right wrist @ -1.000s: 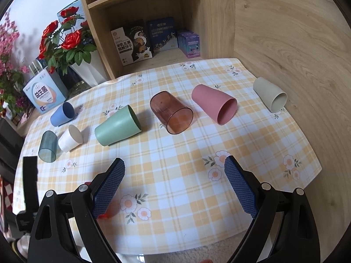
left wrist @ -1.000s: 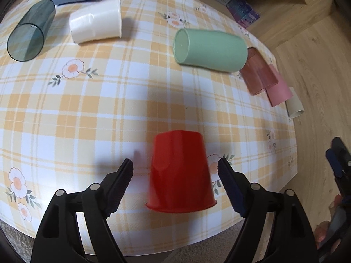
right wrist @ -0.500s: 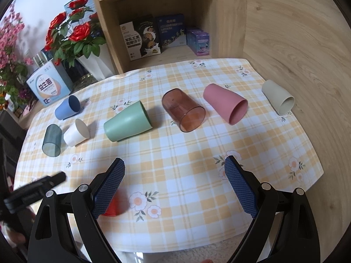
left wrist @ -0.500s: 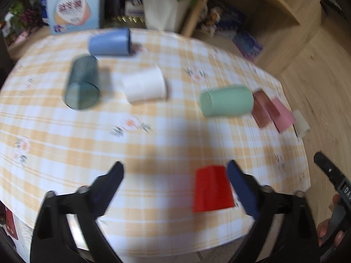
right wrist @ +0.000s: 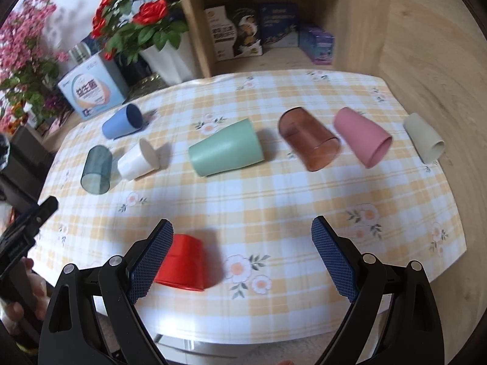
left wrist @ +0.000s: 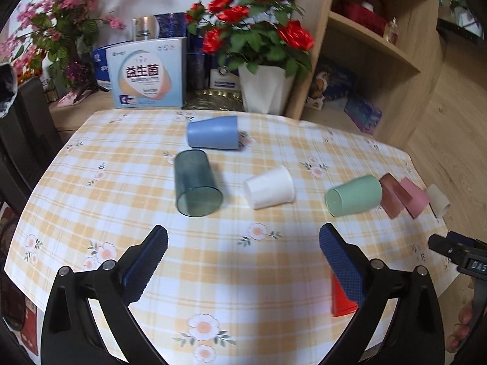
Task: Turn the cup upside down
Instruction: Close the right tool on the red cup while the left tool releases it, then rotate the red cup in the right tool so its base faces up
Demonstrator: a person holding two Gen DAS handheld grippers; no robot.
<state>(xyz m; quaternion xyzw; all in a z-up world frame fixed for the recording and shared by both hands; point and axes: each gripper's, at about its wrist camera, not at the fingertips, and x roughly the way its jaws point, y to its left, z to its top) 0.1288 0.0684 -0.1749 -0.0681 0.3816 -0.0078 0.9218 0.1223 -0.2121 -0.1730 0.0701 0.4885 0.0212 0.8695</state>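
Right wrist: plaid tablecloth (right wrist: 274,200), shelf (right wrist: 274,15).

inverted cup (right wrist: 183,262): table (right wrist: 274,200) near edge | seven cups (right wrist: 225,152): lying behind, seemingly one row

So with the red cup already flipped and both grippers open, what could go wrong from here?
The red cup stands upside down near the table's front edge, right beside the right gripper; a careless swing could knock it off. The green cup, brown cup and pink cup lie on their sides close together, so grabbing one could set a neighbour rolling. The left gripper holds nothing.
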